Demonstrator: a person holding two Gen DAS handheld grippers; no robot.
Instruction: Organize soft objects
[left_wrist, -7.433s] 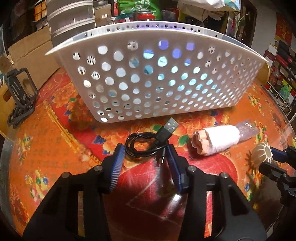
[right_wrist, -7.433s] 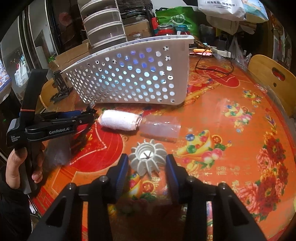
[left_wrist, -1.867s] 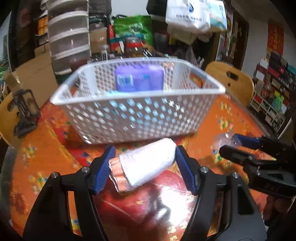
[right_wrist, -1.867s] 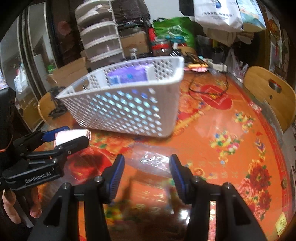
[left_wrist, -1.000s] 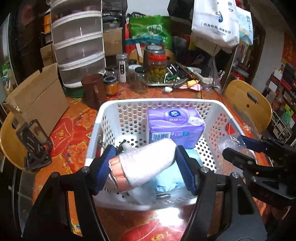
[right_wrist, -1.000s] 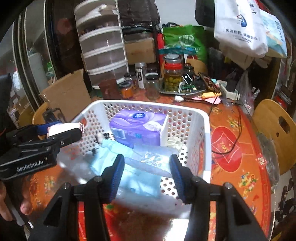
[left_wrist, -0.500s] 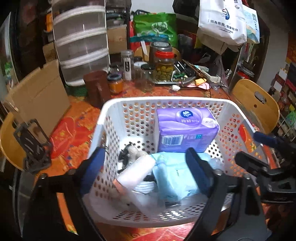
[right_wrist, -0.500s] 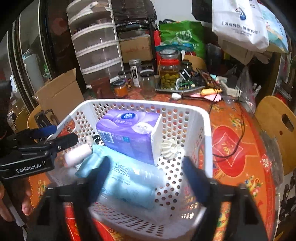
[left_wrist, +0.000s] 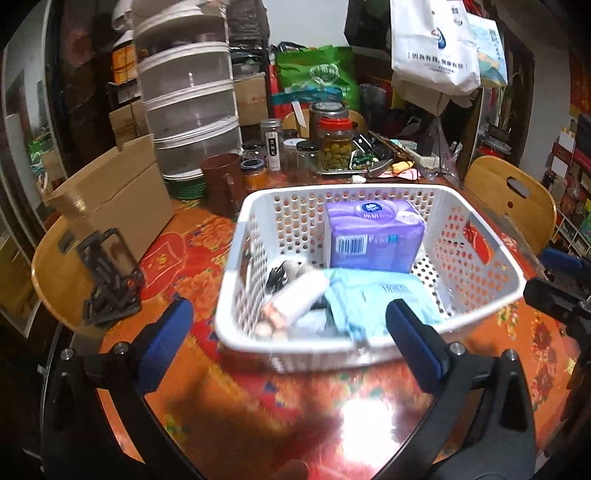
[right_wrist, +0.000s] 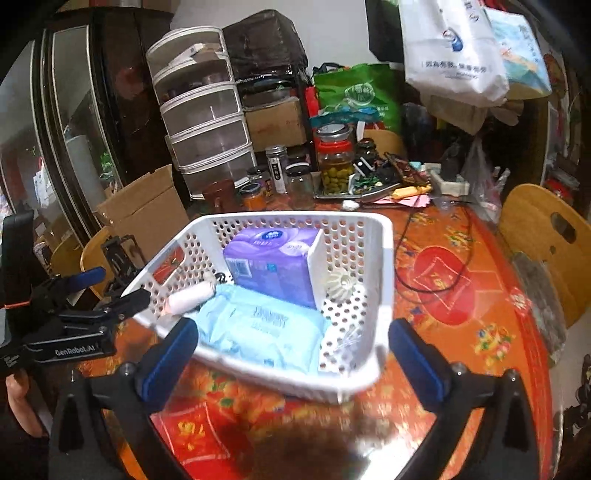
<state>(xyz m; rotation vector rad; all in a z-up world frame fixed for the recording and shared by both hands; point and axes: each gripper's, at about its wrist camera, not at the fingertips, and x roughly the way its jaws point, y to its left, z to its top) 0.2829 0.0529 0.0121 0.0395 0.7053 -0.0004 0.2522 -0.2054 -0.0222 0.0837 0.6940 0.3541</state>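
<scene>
Now both grippers hang just short of the white perforated basket (left_wrist: 476, 254), which stands on the red-and-orange flowered table (left_wrist: 177, 258) and serves as the mark for everything else. The left gripper (left_wrist: 288, 332) has its blue-padded jaws spread as wide as they go; they have just been opening, and nothing is pinched between them: only the near wall of the basket shows in the gap. The right gripper (right_wrist: 291, 350) is the same, jaws splayed apart after just opening, empty, with the basket's near corner seen between them. Inside the basket, the white rolled cloth (left_wrist: 299, 295) lies tilted against the left wall, its pinkish-orange end toward the near rim. A pale blue soft pack (right_wrist: 258, 328) lies flat on the basket floor beside the roll, filling most of the near half. Behind that pack, against the far wall, a purple tissue pack (left_wrist: 373, 236) stands upright. Seen from the right wrist, a white divider (right_wrist: 316, 269) rises just beside the purple pack, and a small white ribbed part (right_wrist: 341, 284) sits in the narrow compartment on the far side of it. Something dark lies at the basket's left wall behind the roll, too blurred to name. Beyond the basket's far rim stand jars (left_wrist: 334, 147) and a stack of clear drawers (left_wrist: 188, 110); to its left are a cardboard box (left_wrist: 114, 206) and a black stand (left_wrist: 107, 273).
</scene>
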